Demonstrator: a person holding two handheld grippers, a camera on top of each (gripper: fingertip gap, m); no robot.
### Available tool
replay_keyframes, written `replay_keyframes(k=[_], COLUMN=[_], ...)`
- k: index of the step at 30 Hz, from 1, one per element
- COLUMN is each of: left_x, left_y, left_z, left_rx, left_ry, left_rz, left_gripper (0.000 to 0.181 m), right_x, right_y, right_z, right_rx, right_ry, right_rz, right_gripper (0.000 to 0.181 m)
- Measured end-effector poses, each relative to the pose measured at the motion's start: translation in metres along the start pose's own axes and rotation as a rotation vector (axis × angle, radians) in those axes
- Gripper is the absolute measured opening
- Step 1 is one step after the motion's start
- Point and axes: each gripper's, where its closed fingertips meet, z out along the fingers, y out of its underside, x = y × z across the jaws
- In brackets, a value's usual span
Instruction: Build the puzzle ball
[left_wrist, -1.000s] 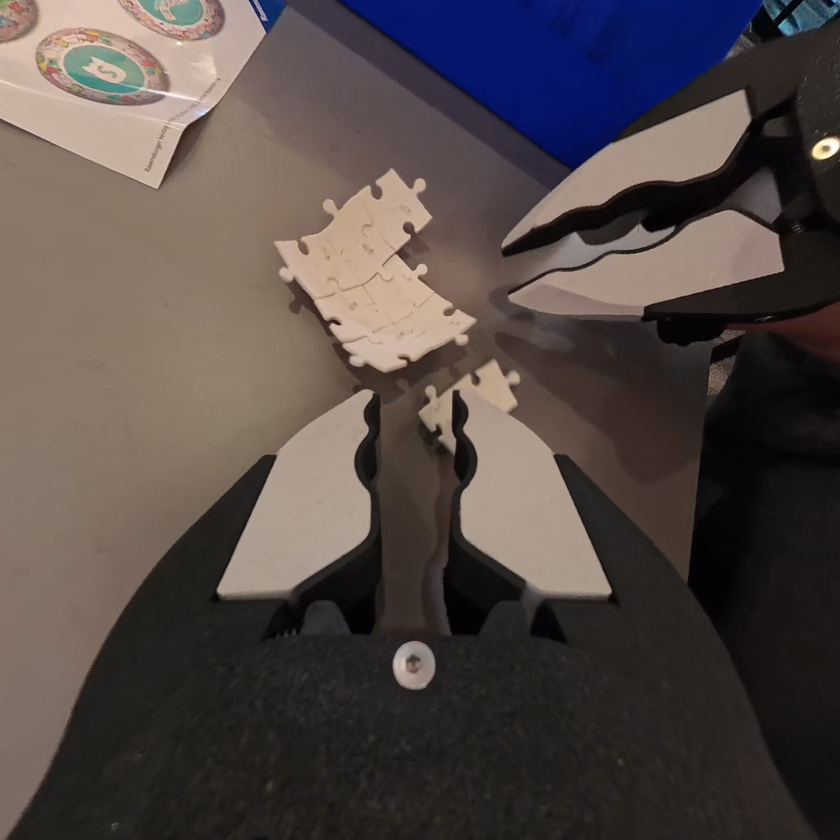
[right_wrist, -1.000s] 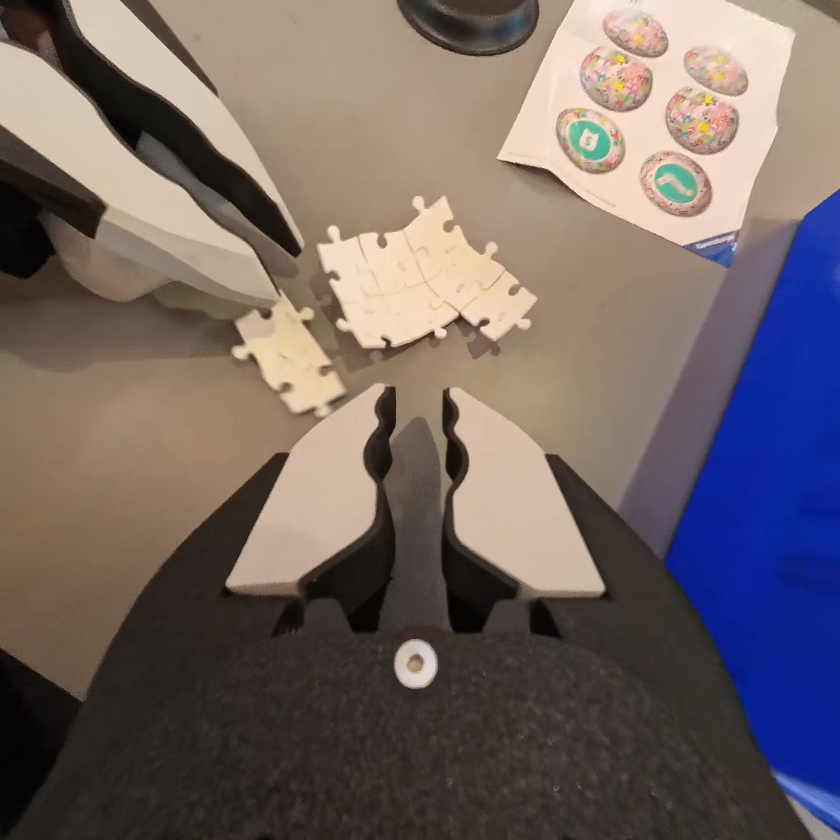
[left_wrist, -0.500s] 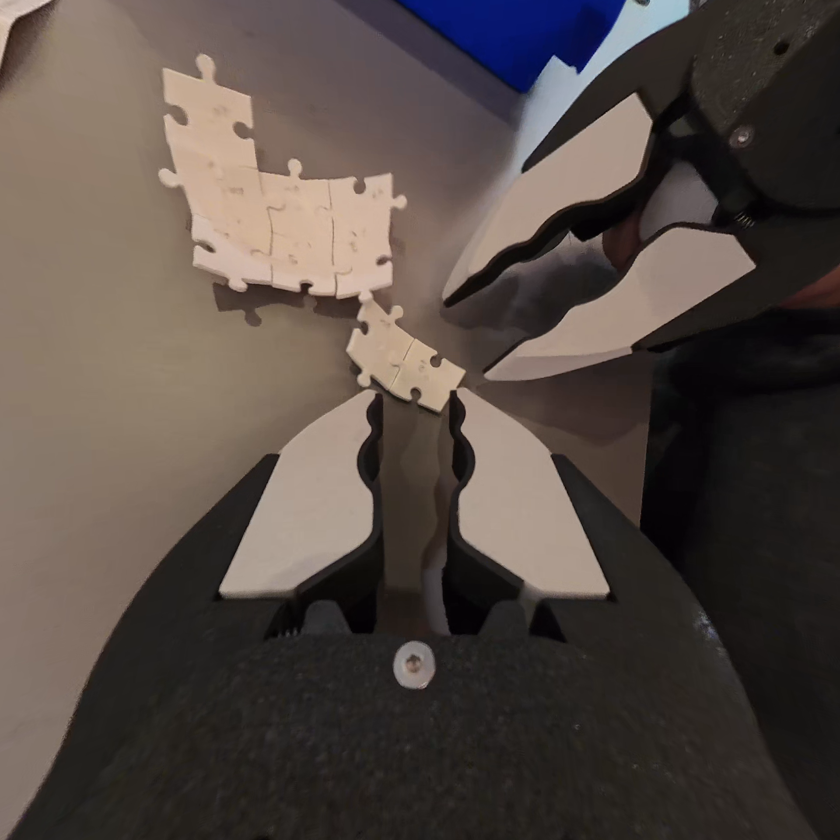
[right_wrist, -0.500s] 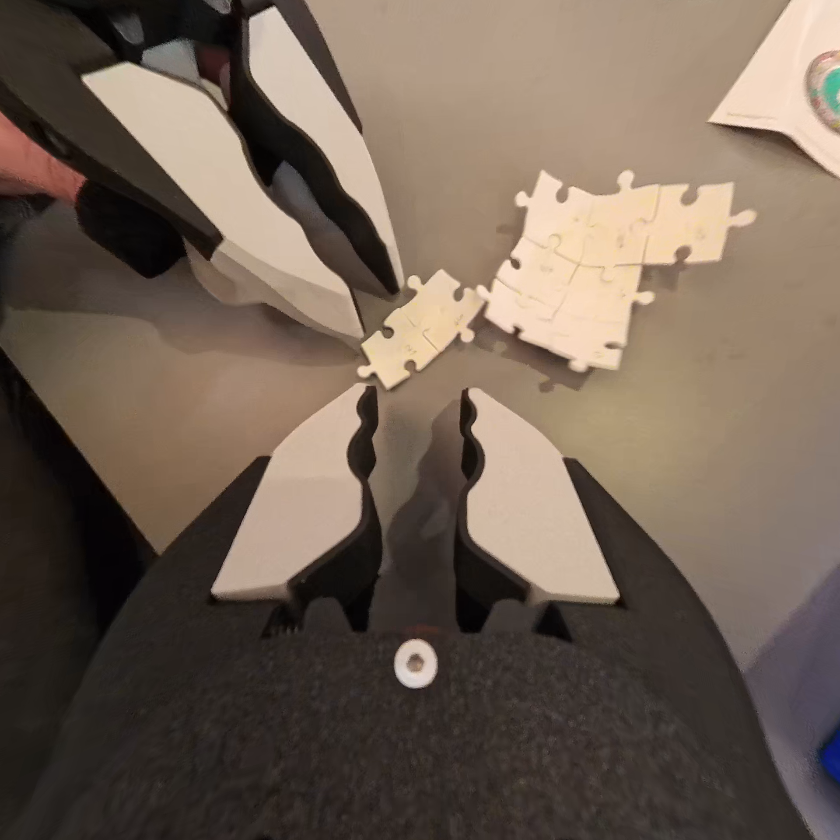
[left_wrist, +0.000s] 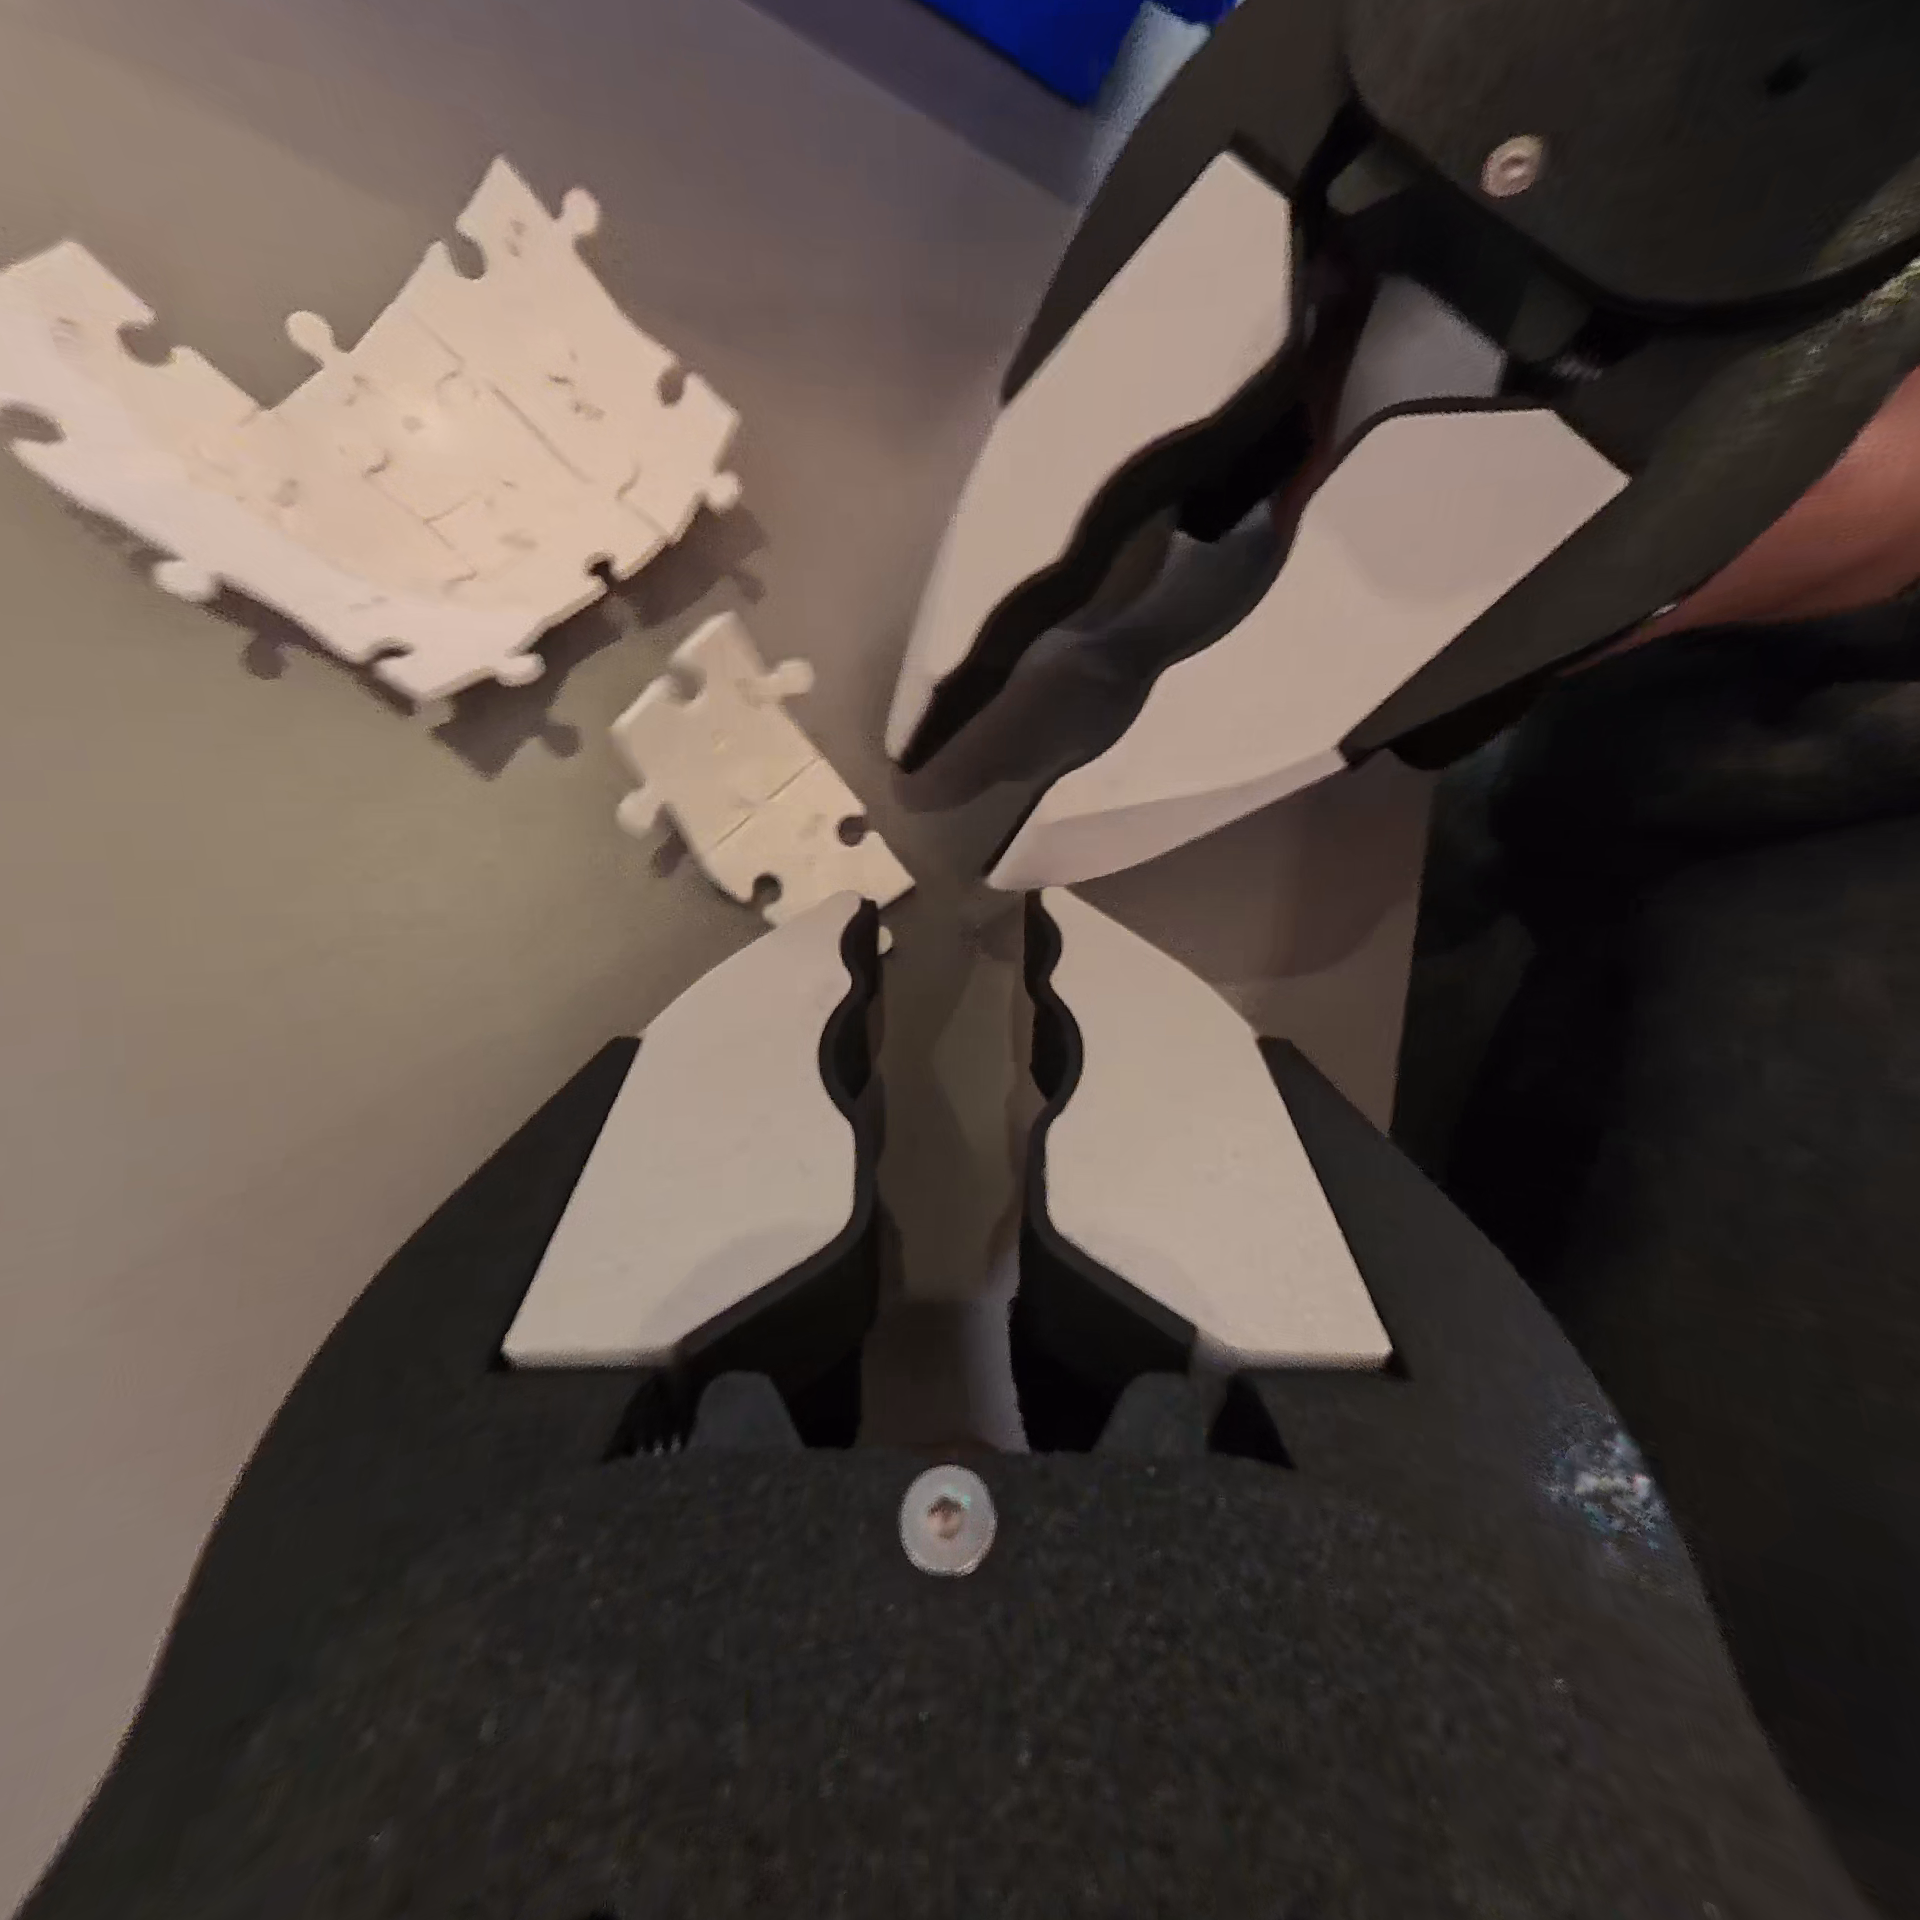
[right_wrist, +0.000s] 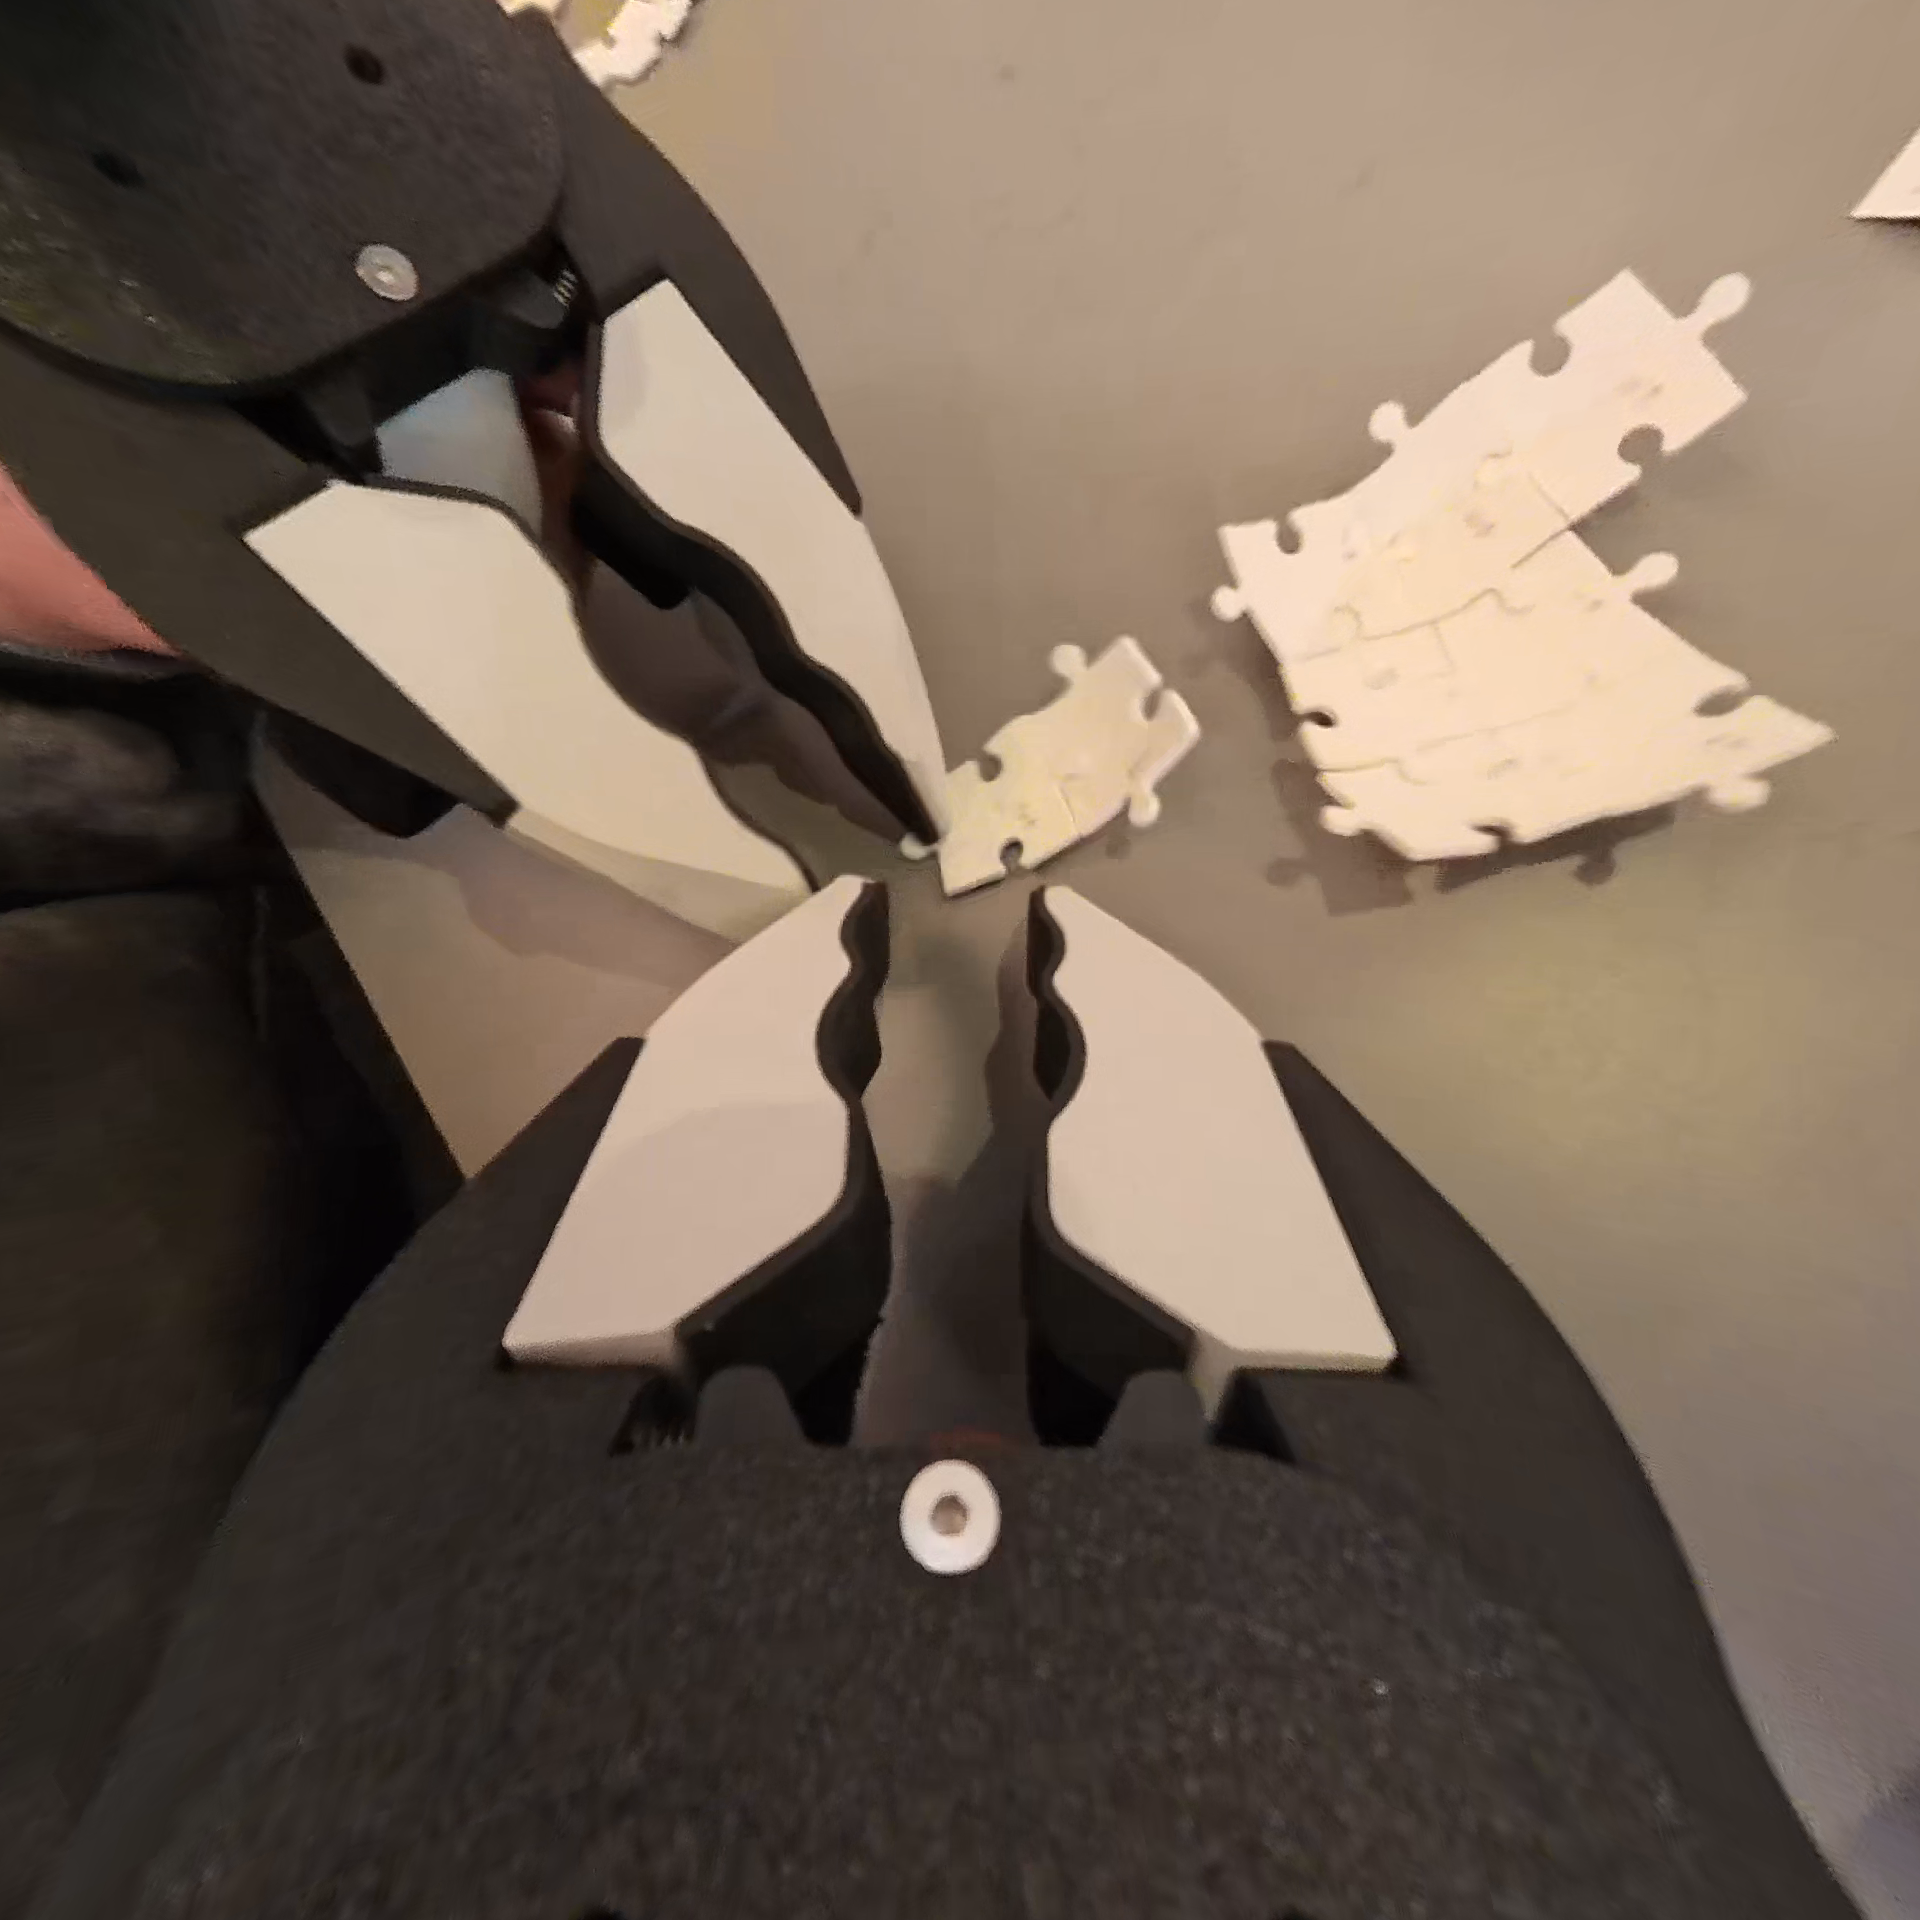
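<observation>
A small white section of two joined puzzle pieces lies flat on the grey table, also in the right wrist view. A larger curved section of several joined white pieces lies just beyond it. My left gripper is open and empty, its left fingertip at the small section's near corner. My right gripper is open and empty, its tips just short of that section. Each gripper shows in the other's view, tips almost meeting.
More loose white pieces lie at the far edge. A paper sheet corner shows at the right. A blue object stands behind the table. The table edge and a person's dark clothing are close on the right.
Both grippers have moved in toward the small two-piece section and now nearly touch tip to tip beside it. The pieces have not visibly been lifted.
</observation>
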Motion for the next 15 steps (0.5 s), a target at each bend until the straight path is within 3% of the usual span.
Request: replay_keyframes(k=[2, 4, 9, 15], left_x=[-0.008, -0.015, -0.018, -0.015], left_y=[0.003, 0.004, 0.001, 0.01], left_z=[-0.006, -0.012, -0.022, -0.012], left_rx=[-0.01, -0.008, 0.025, -0.007], left_ry=[-0.041, -0.07, -0.076, -0.063], left_rz=[-0.001, -0.004, -0.018, 0.008], left_gripper=[0.027, 0.027, 0.028, 0.027], right_x=[-0.008, -0.016, 0.005, 0.008], right_y=[-0.002, -0.006, -0.018, 0.001], right_z=[0.002, 0.001, -0.012, -0.003], right_rx=[0.009, 0.004, -0.023, -0.096], right_ry=[-0.049, -0.086, 0.086, 0.07], right_rz=[0.007, -0.022, -0.161, -0.178], right_gripper=[0.018, 0.026, 0.027, 0.026])
